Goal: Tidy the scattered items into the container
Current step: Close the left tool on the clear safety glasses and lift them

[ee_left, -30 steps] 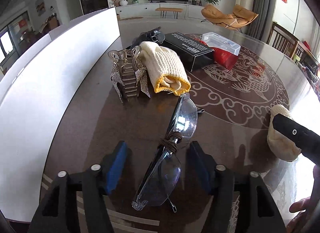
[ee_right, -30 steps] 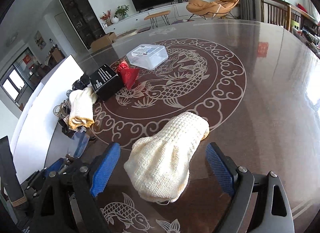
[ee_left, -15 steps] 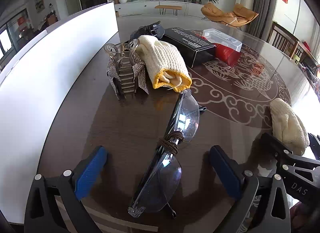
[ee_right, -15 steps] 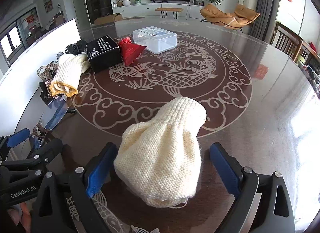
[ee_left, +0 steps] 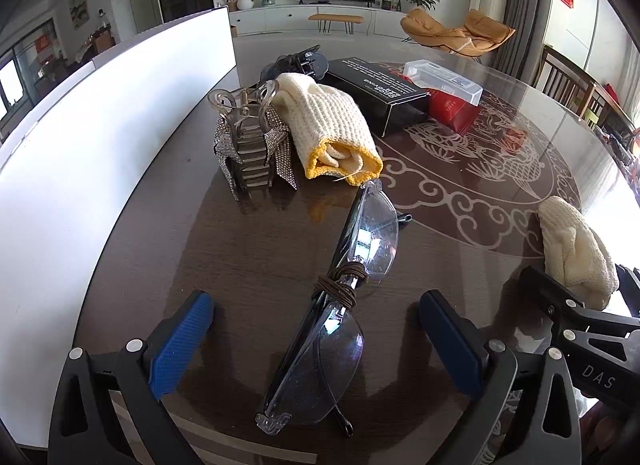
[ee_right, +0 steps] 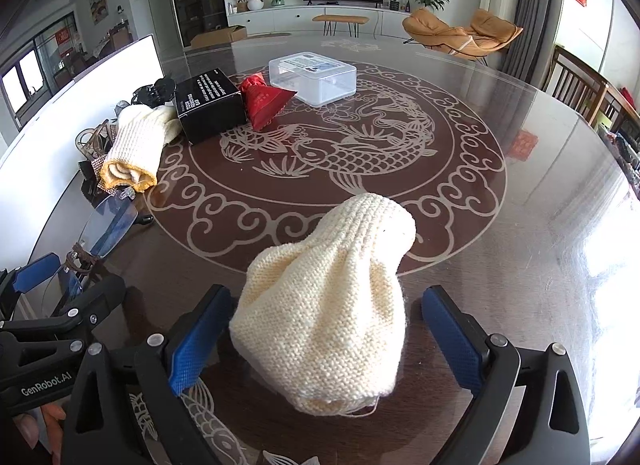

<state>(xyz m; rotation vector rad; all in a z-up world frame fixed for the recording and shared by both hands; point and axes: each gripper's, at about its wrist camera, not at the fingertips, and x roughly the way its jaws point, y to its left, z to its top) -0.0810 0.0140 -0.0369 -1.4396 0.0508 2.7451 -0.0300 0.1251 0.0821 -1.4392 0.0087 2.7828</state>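
Folded clear safety glasses (ee_left: 340,297) with a brown hair tie around the middle lie on the dark table between the open fingers of my left gripper (ee_left: 316,341). A cream knit glove (ee_right: 332,305) lies between the open fingers of my right gripper (ee_right: 324,341); it also shows in the left wrist view (ee_left: 572,249). A clear plastic container (ee_right: 312,75) with its lid on stands at the far middle of the table. A second cream glove with a yellow cuff (ee_left: 332,129), a rhinestone hair claw (ee_left: 252,145), a black box (ee_right: 210,105) and a red pouch (ee_right: 264,99) lie at the left.
A white panel (ee_left: 100,153) stands along the table's left side. A black hair claw (ee_left: 300,61) lies behind the yellow-cuffed glove. The table edge runs close under both grippers. Wooden chairs (ee_right: 580,81) stand at the right.
My left gripper has opened wide around the glasses, which stay on the table. My right gripper has swung to face the container and moved closer over the cream glove.
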